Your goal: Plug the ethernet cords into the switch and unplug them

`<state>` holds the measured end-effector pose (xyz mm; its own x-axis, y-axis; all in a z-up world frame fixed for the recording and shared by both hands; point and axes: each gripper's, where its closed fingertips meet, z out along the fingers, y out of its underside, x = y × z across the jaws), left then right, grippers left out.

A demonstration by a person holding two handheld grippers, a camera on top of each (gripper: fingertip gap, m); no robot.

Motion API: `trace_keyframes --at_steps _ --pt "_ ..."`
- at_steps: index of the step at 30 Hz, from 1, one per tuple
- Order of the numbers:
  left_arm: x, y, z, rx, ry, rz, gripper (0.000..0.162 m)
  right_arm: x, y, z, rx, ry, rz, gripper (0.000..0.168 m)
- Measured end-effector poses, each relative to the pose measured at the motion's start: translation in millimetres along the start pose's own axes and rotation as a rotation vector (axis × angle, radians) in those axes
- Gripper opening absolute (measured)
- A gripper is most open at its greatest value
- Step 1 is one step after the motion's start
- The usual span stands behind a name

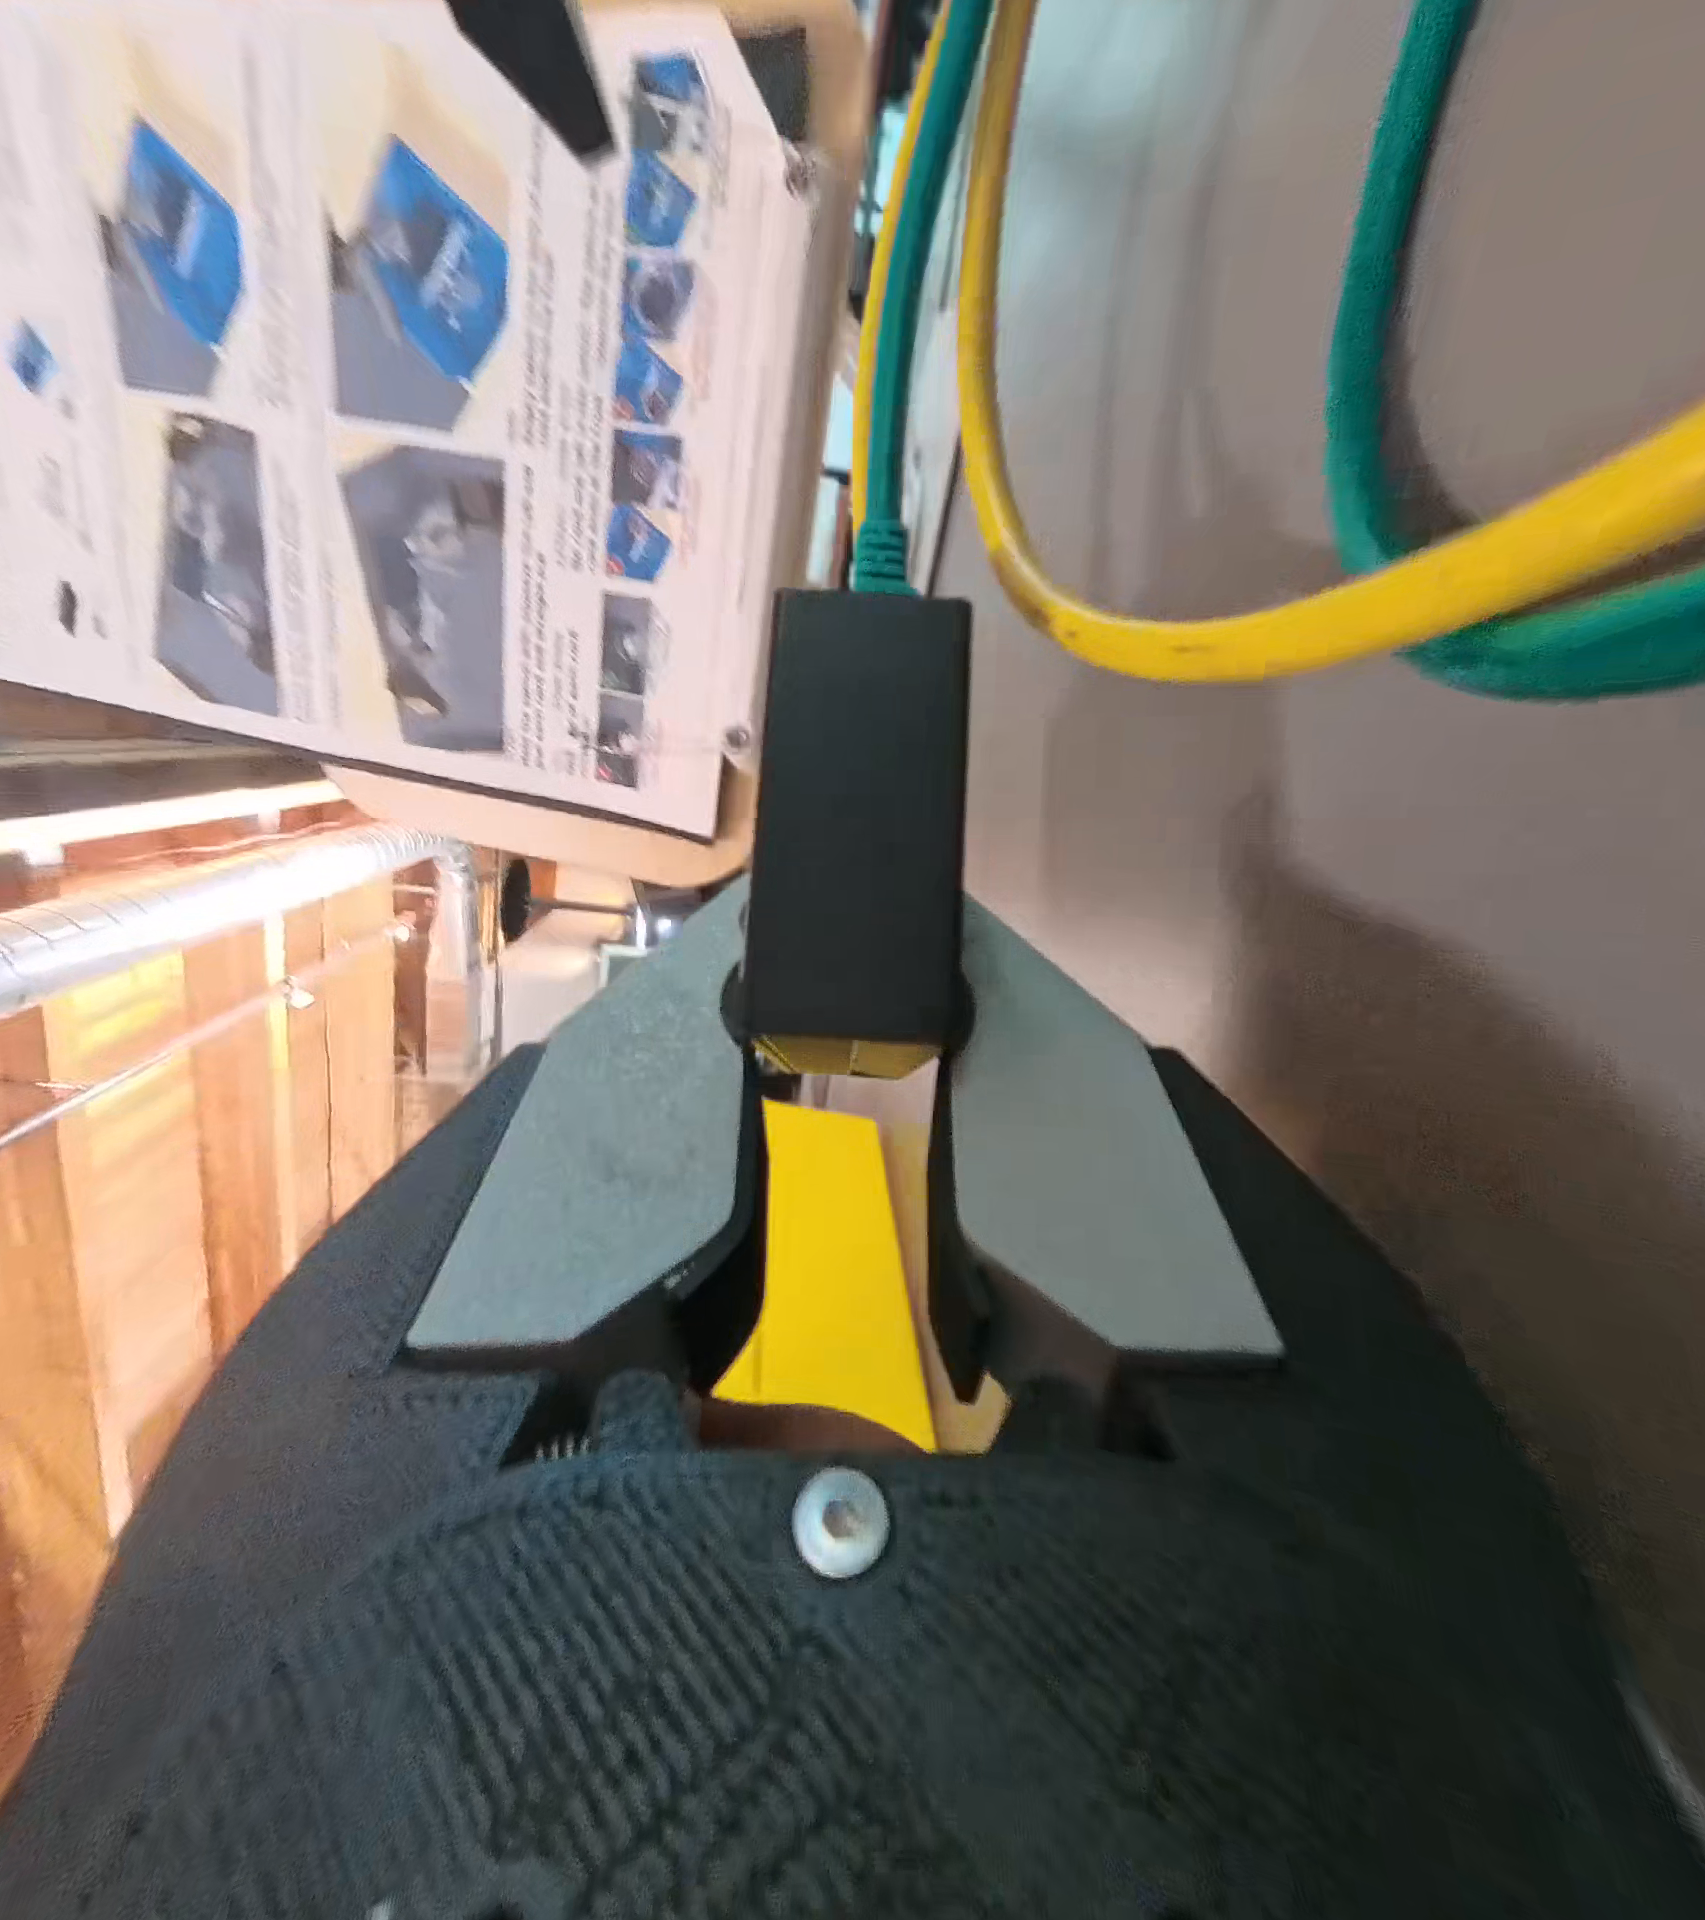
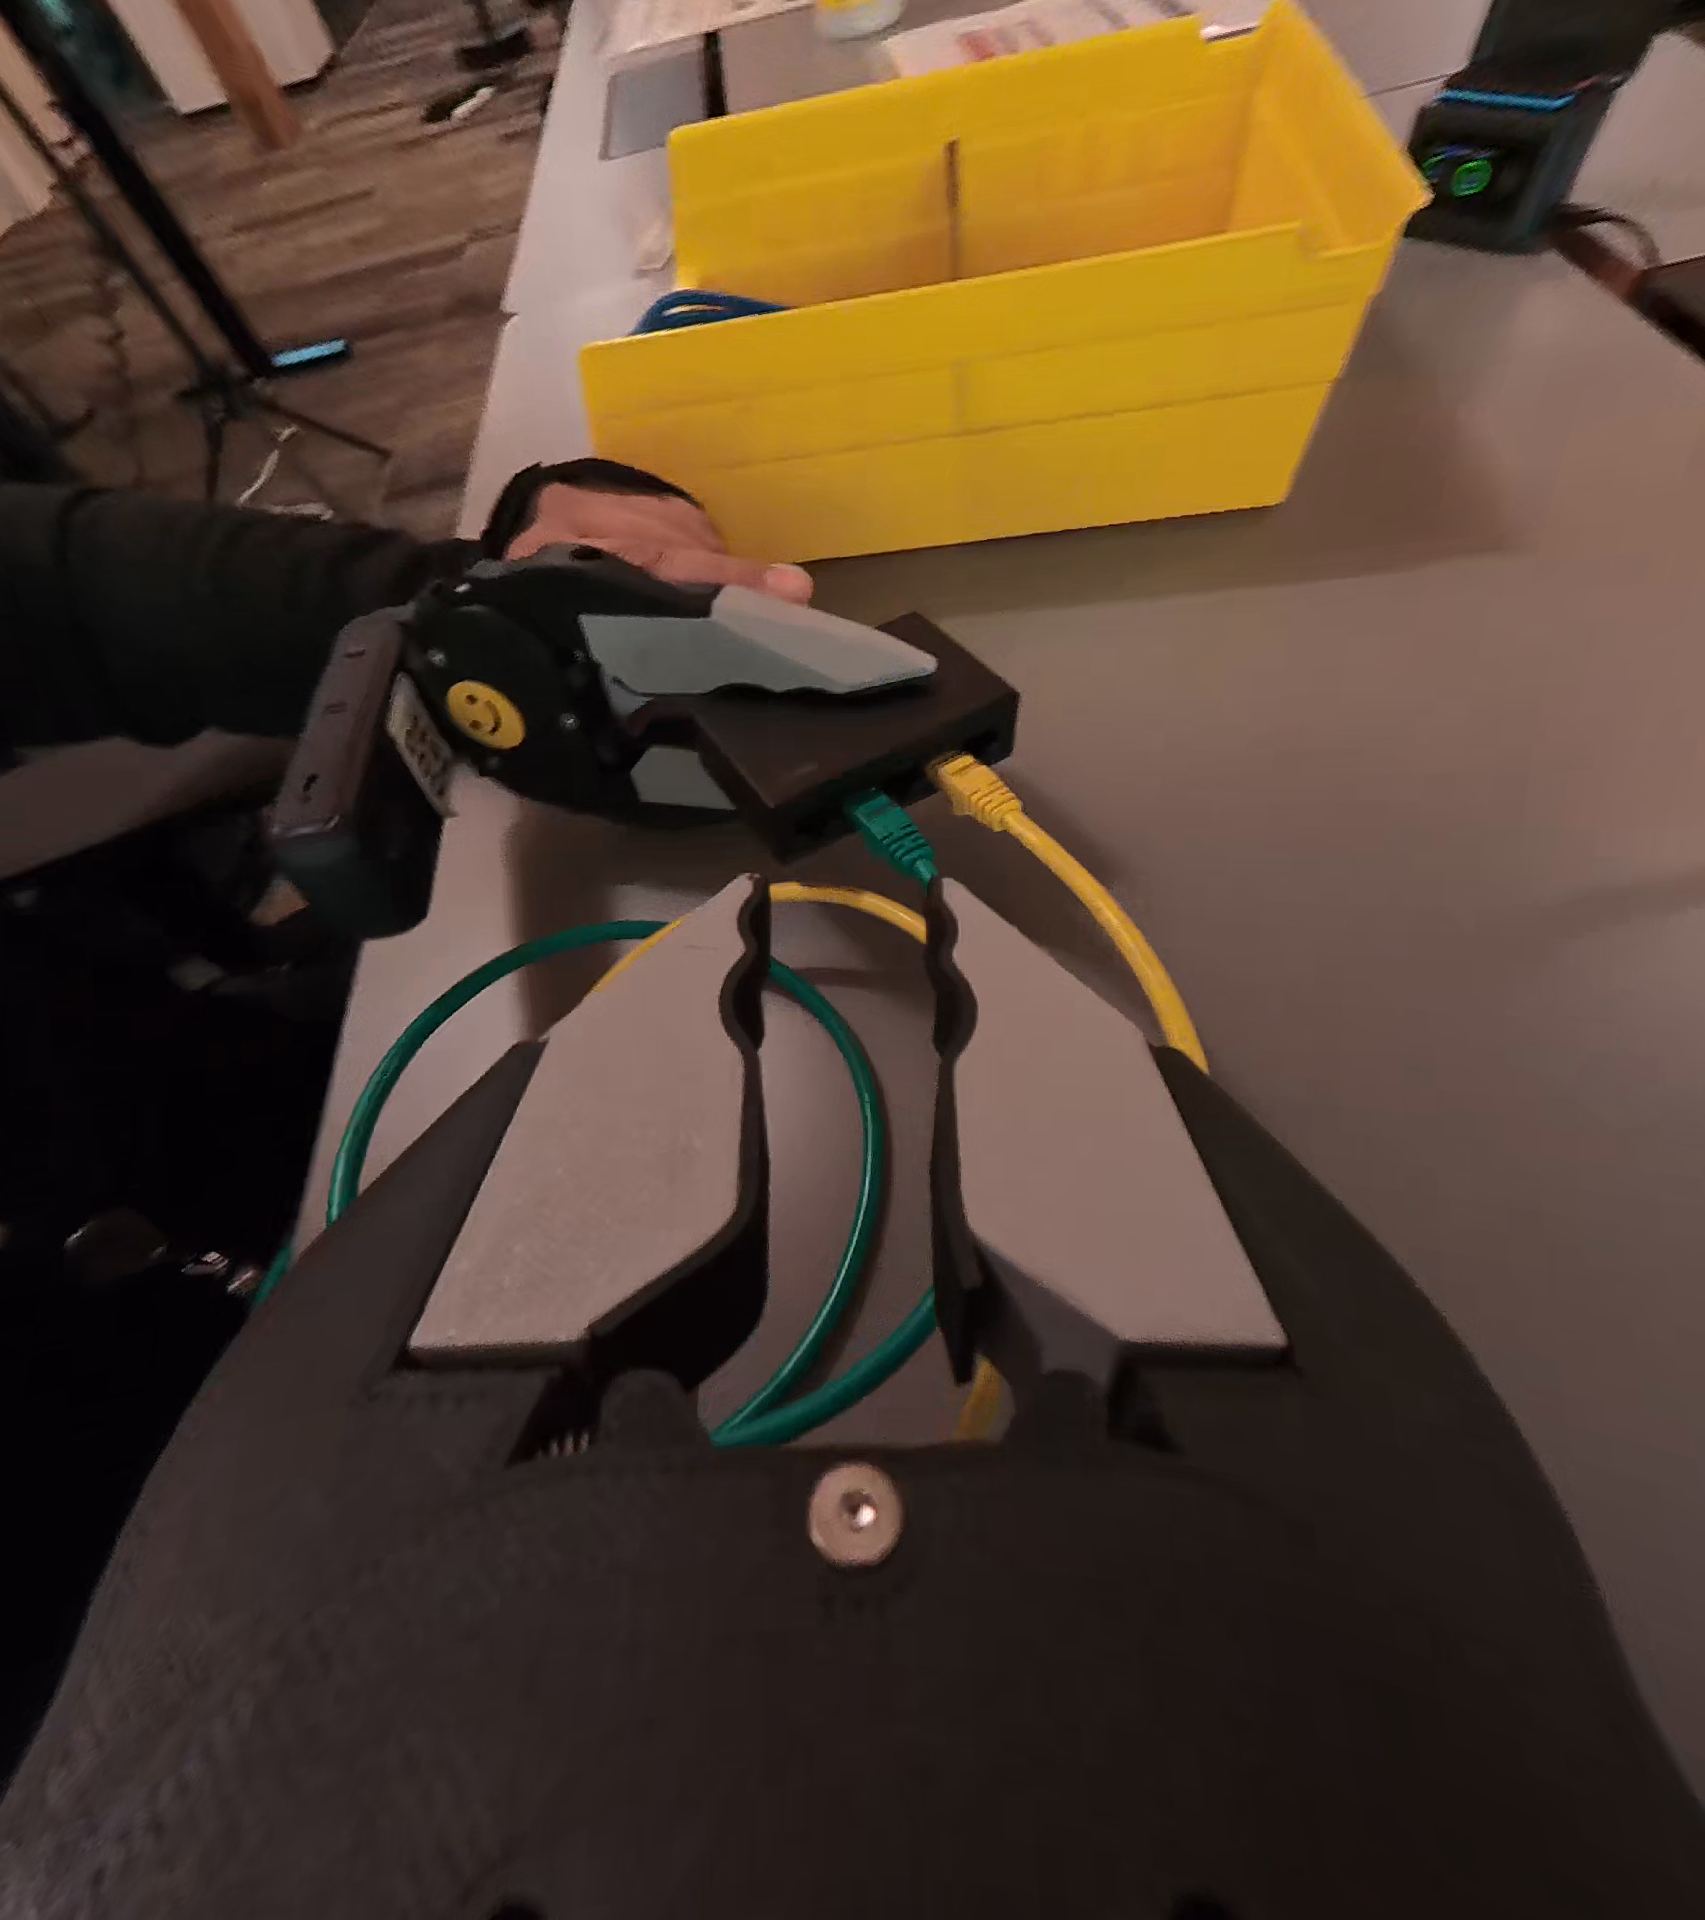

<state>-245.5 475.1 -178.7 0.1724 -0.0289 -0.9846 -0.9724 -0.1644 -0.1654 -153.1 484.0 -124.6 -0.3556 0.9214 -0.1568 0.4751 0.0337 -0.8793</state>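
- The left gripper (image 1: 853,1023) has two flat, matte grey wedge-shaped fingers (image 1: 619,1153) with black scalloped inner edges, set in a black, ridged 3D-printed plastic body.
- A round silver screw (image 1: 840,1522) sits in that body, just behind the base of the fingers.
- The right gripper (image 2: 843,914) has the same make: grey fingers (image 2: 609,1122), black wavy inner edges, and a silver screw (image 2: 854,1513) behind the finger base.
- In the right wrist view, the left gripper's (image 2: 817,665) side carries a round black housing with a yellow smiley-face disc (image 2: 484,715) behind its fingers.
- A black long sleeve (image 2: 131,592) covers the person's arm behind that housing.
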Motion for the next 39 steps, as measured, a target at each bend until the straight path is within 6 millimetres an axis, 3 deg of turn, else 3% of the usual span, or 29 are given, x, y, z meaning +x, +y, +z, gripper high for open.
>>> trace_keyframes --at_steps 2,5,9,13,16,18,20,23,26,27,30,32,34,36,39 --pt "15.8 7.7 3.5 -0.036 0.071 0.007 0.029 10.9 1.8 3.8 0.004 0.068 0.001 0.026" --pt "25.0 11.7 3.4 -0.056 0.164 -0.160 0.034 22.8 10.5 10.0 -0.019 0.134 0.013 0.026" --pt "19.6 17.4 3.7 -0.090 0.161 -0.262 0.039 43.3 19.1 12.4 -0.052 0.274 0.003 0.025" --pt "17.4 17.4 0.9 -0.119 0.155 -0.305 0.045 46.2 16.8 21.7 0.007 0.280 0.028 0.027" --pt "21.8 15.3 0.0 -0.174 0.221 -0.394 0.043 62.7 30.5 24.0 -0.044 0.380 -0.006 0.027" --pt "26.4 14.9 0.4 -0.252 0.321 -0.466 0.051 74.1 42.5 24.6 -0.083 0.452 -0.023 0.028" --pt "18.1 16.6 -2.3 -0.320 0.375 -0.499 0.071 85.9 55.8 23.5 -0.141 0.532 -0.028 0.030" --pt "-2.8 8.5 -20.4 -0.316 0.434 -0.538 0.081 95.4 70.4 23.7 -0.198 0.592 -0.017 0.035" --pt "-20.4 -3.8 -54.7 -0.260 0.503 -0.592 0.081 98.7 76.4 23.6 -0.219 0.608 -0.009 0.035" --pt "-30.1 -7.4 -67.9 -0.229 0.514 -0.624 0.074 99.1 76.0 23.0 -0.214 0.612 -0.009 0.035" --pt "-73.0 -10.1 -107.3 -0.122 0.541 -0.781 0.073 98.4 71.1 20.9 -0.181 0.612 -0.003 0.035" --pt "-103.5 9.2 -127.6 -0.108 0.520 -0.818 0.073 97.2 70.1 21.2 -0.166 0.602 0.008 0.036" --pt "-113.7 43.0 -144.2 -0.171 0.547 -0.783 0.072 97.6 69.8 20.8 -0.159 0.601 0.012 0.037" --pt "-104.7 80.4 -155.0 -0.268 0.612 -0.764 0.071 98.0 68.2 19.8 -0.151 0.604 0.009 0.038" --pt "-71.6 132.9 -160.2 -0.411 0.703 -0.735 0.067 97.2 66.7 18.8 -0.143 0.603 0.007 0.038"
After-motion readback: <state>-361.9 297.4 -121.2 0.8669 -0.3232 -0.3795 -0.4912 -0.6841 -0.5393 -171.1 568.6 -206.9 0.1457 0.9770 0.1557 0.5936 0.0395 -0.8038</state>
